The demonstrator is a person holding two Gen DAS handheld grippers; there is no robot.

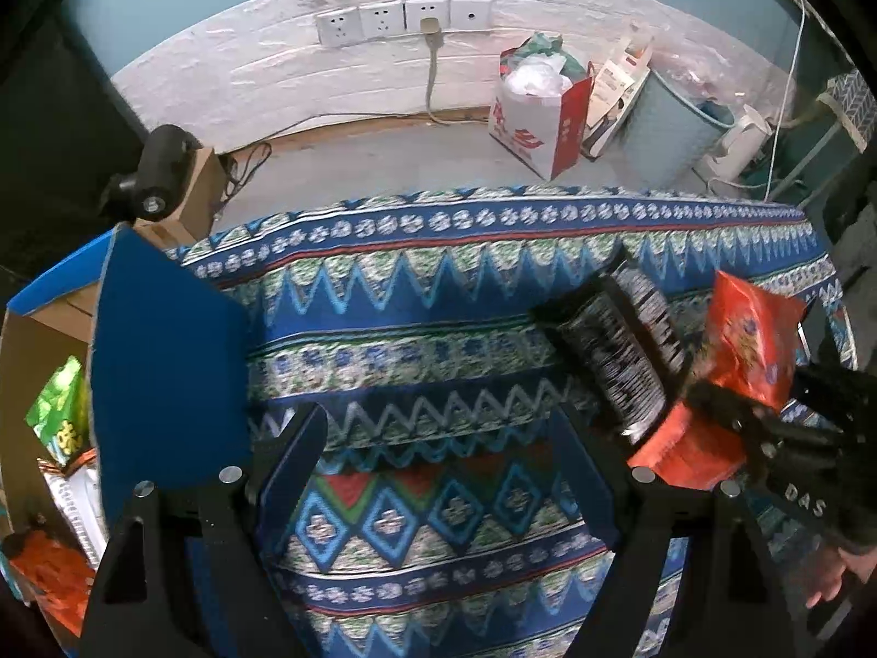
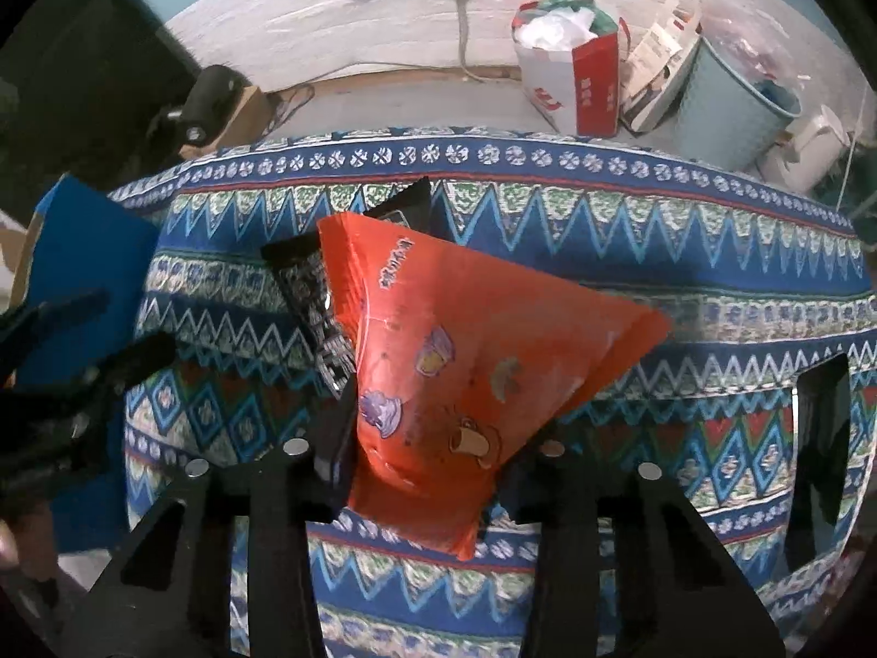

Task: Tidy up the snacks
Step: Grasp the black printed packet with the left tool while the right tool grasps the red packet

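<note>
My right gripper [image 2: 430, 433] is shut on an orange snack packet [image 2: 460, 367] and holds it above the patterned tablecloth [image 2: 658, 252]. The same packet shows in the left wrist view [image 1: 751, 340], with the right gripper [image 1: 729, 411] pinching it. Two black snack bars [image 1: 619, 351] lie on the cloth beside it; they also show behind the packet in the right wrist view [image 2: 323, 307]. A second orange packet [image 1: 685, 449] lies under the lifted one. My left gripper [image 1: 438, 449] is open and empty over the cloth. A blue-flapped cardboard box [image 1: 164, 362] at the left holds green and orange snacks [image 1: 60, 411].
A camera on a stand [image 1: 159, 175] stands at the table's far left corner. Beyond the table, on the floor, are a red-and-white paper bag [image 1: 542, 120], a pale blue bin [image 1: 674, 131] and a white kettle [image 1: 740, 142]. A black object [image 2: 822, 438] lies at the right on the cloth.
</note>
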